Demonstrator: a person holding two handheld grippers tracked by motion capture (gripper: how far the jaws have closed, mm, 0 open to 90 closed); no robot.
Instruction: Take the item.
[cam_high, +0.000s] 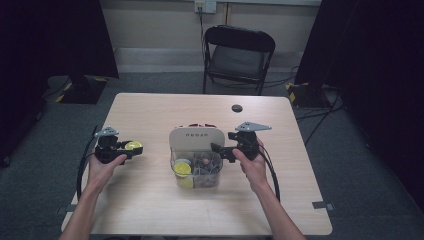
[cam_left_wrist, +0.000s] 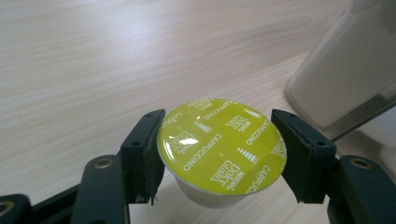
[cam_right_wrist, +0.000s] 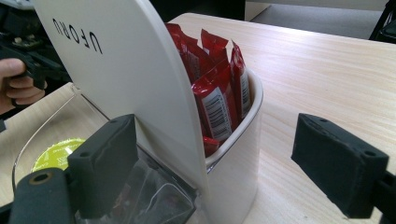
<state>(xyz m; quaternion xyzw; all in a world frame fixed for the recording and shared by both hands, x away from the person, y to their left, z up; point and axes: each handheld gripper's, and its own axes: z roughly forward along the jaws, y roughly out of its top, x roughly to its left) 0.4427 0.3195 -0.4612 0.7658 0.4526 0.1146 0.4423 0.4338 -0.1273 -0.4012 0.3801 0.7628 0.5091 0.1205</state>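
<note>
Right now your left tongs (cam_left_wrist: 217, 154) pinch a yellow-lidded coffee capsule (cam_left_wrist: 220, 144) by its rim, lid up, low over the bare tabletop (cam_high: 150, 200) to the left of the white organiser (cam_high: 195, 138). Keep the lid level and the grip steady as you lower it, and let go only once the cup's base rests on the wood, well clear of the organiser's clear front bin (cam_high: 197, 172), where another yellow capsule (cam_high: 182, 168) sits. Your right tongs (cam_right_wrist: 224, 172) stand spread around the organiser's right end, one jaw at the bin, the other off the white wall beside the red sachets (cam_right_wrist: 219, 88), not pressing; close gently to brace it.
</note>
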